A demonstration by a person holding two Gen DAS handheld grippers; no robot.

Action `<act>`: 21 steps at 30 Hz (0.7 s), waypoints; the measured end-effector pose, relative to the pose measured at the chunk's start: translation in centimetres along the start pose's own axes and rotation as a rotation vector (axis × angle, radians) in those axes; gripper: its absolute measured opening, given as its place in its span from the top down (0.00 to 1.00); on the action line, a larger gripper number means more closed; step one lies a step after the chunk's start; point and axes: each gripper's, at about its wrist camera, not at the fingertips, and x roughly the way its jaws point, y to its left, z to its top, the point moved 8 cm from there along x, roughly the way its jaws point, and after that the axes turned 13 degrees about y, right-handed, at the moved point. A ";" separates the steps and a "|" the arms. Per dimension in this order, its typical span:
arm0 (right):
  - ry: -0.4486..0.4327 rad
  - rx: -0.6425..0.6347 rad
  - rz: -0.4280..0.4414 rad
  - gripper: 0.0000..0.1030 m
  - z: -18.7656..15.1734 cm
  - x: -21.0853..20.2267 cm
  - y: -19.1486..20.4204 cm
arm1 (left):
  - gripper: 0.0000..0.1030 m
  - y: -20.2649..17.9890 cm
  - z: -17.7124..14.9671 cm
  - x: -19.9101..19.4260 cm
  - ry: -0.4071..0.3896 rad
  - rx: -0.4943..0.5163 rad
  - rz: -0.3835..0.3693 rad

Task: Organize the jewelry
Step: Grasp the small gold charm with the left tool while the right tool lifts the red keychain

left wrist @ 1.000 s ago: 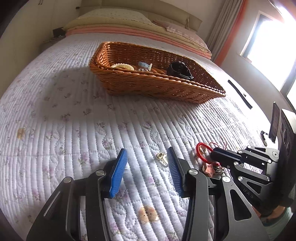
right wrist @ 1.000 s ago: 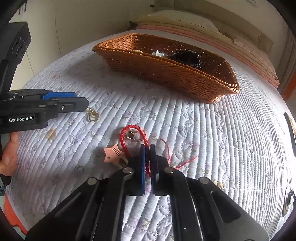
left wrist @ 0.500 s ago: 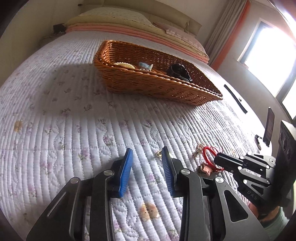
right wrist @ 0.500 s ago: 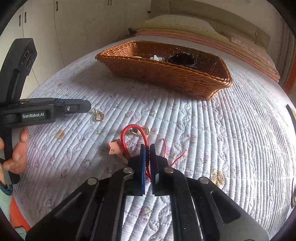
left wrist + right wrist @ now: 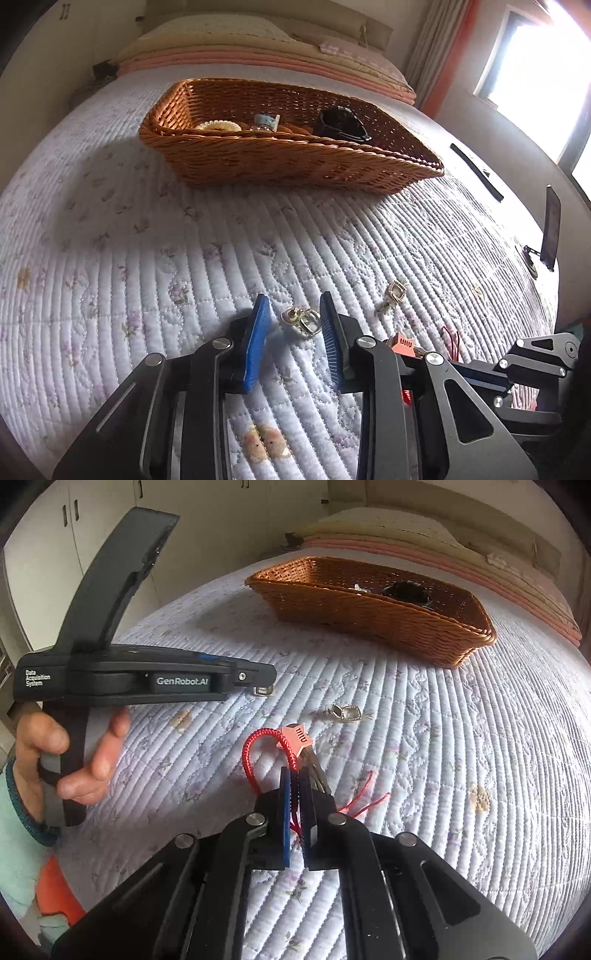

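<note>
Low over the quilt (image 5: 110,258), the left gripper (image 5: 295,321) points toward the basket (image 5: 295,166), its fingers parted either side of a gold earring (image 5: 303,320) without touching it. Beside it, the right gripper (image 5: 294,779) is lifted, pinched tight on a red cord (image 5: 255,753) with its pink charm (image 5: 297,736); another earring (image 5: 347,712) lies just beyond.

Red cord bracelet (image 5: 255,753) w/ pink star tag, brown wicker basket (image 5: 295,166), floral quilt (image 5: 110,240).

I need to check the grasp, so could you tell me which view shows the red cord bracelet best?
The right wrist view: the red cord bracelet arcs up in full from the shut right gripper, pink star charm included. The left wrist view shows only the charm and a few red strands behind the left gripper.
</note>
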 end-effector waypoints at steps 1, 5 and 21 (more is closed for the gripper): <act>-0.005 0.009 0.006 0.97 0.0 -0.2 -0.2 | 0.81 0.0 0.0 0.2 0.003 0.004 0.016; -0.034 0.052 0.012 0.97 0.2 -1.4 -1.4 | 0.91 0.0 -0.1 0.4 -0.007 0.008 0.016; -0.068 0.185 0.015 0.97 0.1 -1.4 -5.5 | 0.91 -0.5 -1.6 -3.8 -0.123 -0.023 -0.150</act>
